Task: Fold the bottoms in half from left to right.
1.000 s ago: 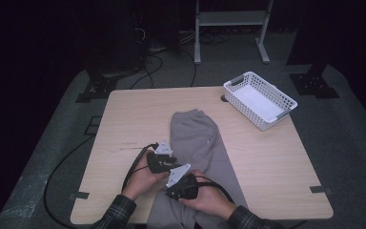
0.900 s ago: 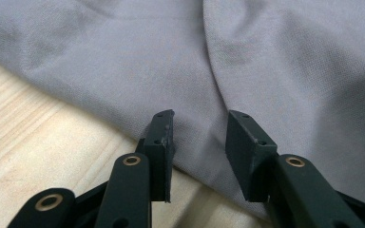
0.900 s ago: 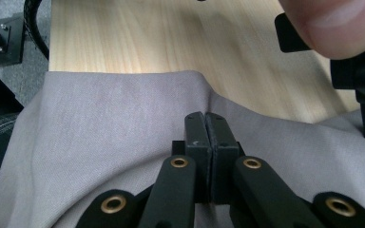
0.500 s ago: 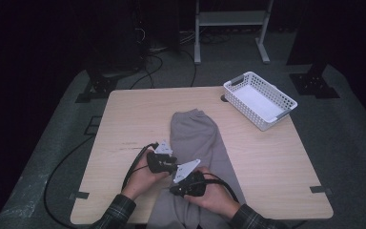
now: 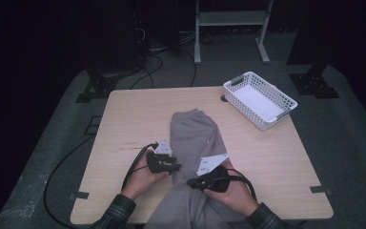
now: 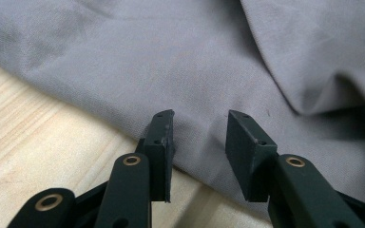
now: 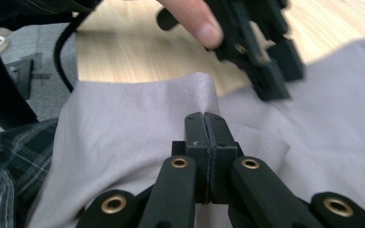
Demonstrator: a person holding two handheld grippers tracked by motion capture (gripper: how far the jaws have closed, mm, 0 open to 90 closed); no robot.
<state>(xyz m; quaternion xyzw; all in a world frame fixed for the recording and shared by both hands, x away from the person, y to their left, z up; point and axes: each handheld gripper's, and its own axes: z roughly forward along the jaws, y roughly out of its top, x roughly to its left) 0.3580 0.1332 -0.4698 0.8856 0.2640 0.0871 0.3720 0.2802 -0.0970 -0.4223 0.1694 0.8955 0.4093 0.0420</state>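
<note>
A grey garment (image 5: 193, 138) lies lengthwise down the middle of the wooden table (image 5: 124, 119) and hangs over the near edge. My left gripper (image 5: 175, 167) sits at the garment's left edge. In the left gripper view its jaws stand apart (image 6: 199, 128) over the hem of the grey cloth (image 6: 171, 61), without pressing it. My right gripper (image 5: 191, 182) is to its right on the cloth, pointing left. Its jaws (image 7: 203, 116) are shut on a raised fold of the grey cloth (image 7: 190, 88), which stands up as a ridge at the tips.
A white plastic basket (image 5: 259, 100) stands at the table's far right corner. Black cables (image 5: 133, 167) trail from the grippers off the table's left side. Plaid sleeves (image 5: 114, 214) come in over the near edge. Bare wood lies left and right of the garment.
My right gripper has moved to the right and lifted a little, drawing a fold of the grey cloth with it. The left gripper has stayed where it was.
</note>
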